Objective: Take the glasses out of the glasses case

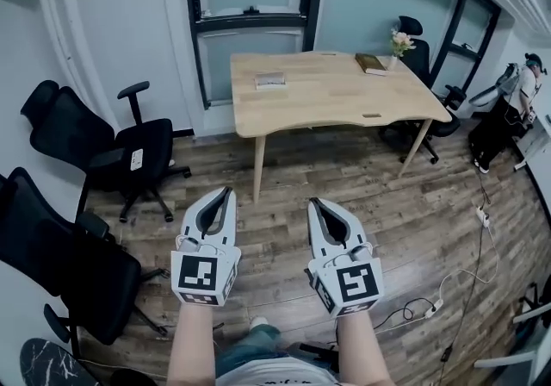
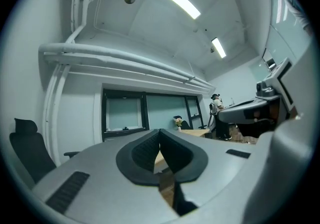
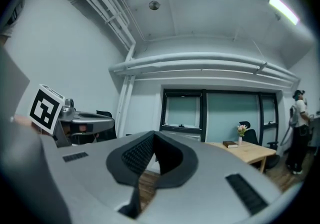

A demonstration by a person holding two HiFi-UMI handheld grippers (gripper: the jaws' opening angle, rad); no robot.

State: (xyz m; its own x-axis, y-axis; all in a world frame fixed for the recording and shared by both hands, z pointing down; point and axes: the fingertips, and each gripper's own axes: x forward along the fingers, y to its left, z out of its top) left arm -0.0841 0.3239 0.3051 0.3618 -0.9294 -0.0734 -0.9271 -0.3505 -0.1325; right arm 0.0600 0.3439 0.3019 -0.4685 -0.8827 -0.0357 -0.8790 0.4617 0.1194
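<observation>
A small grey glasses case [image 1: 269,79] lies shut on the light wooden table [image 1: 344,104] across the room; no glasses show. My left gripper [image 1: 229,192] and right gripper [image 1: 315,202] are held level side by side over the wood floor, well short of the table and pointing toward it. Both are shut with nothing between the jaws. In the left gripper view the dark pads [image 2: 150,150] of the left gripper [image 2: 159,133] meet at the tip. The right gripper [image 3: 154,135] looks the same in its own view. The case is hidden in both gripper views.
A book [image 1: 372,63] and a small vase of flowers [image 1: 399,42] stand at the table's far right. Black office chairs [image 1: 129,152] stand at the left, another chair [image 1: 422,52] behind the table. A person [image 1: 515,104] stands at the right. Cables [image 1: 465,281] trail over the floor.
</observation>
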